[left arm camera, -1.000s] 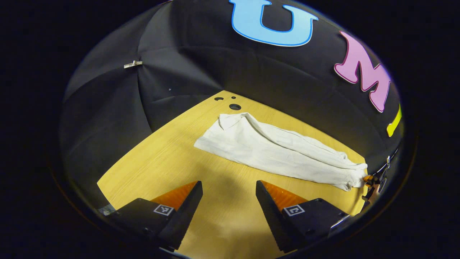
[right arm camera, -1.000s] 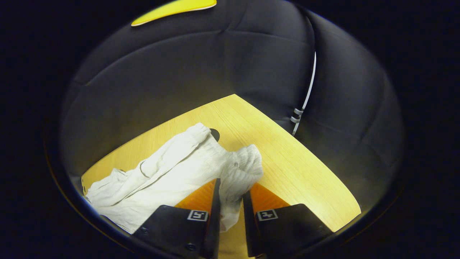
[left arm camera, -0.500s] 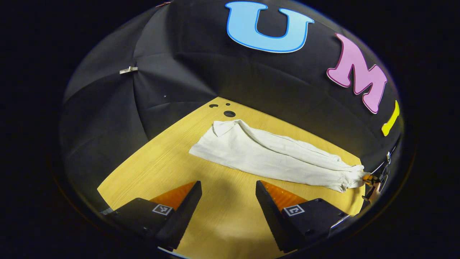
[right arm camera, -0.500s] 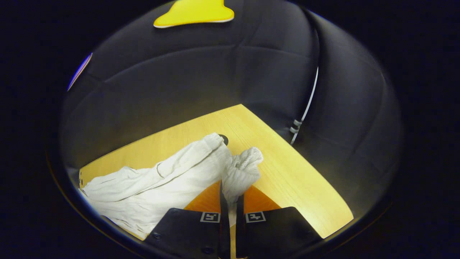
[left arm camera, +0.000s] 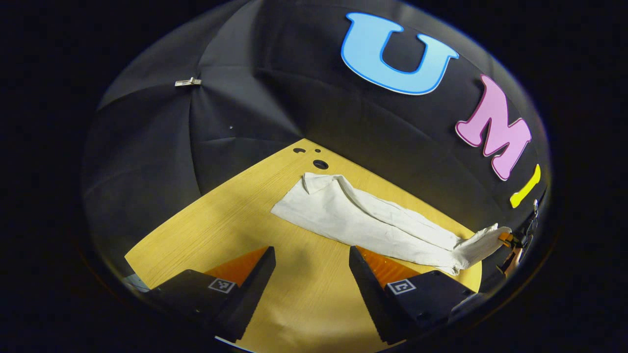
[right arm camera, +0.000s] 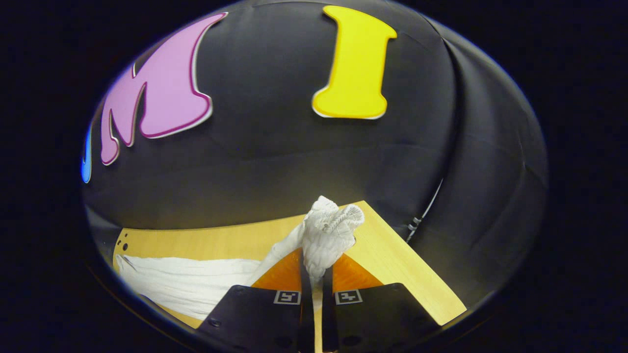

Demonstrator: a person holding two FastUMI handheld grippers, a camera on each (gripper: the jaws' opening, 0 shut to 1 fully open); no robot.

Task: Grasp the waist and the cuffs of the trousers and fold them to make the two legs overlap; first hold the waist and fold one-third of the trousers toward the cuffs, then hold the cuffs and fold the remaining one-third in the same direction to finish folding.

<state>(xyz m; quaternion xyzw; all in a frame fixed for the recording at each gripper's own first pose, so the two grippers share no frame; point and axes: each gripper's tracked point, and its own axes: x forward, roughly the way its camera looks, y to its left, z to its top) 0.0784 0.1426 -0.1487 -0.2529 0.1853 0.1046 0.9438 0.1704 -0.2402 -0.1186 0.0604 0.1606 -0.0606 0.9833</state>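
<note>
The waist (right arm camera: 329, 230) has been lifted off the table (left arm camera: 211, 215) by the right gripper (right arm camera: 314, 289), clamped tight on it; the trousers (left arm camera: 363, 220) trail flat. The left gripper (left arm camera: 312, 274), gaping empty, should be brought to the waist before folding

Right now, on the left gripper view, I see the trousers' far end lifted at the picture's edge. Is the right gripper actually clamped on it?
Observer: Yes. In the right gripper view the right gripper is shut on the ribbed end of the trousers, with both fingers pressing it.
Operator: What lies past that gripper?
Observer: The corner of the table, just beyond the held bunch, then the booth wall.
</note>
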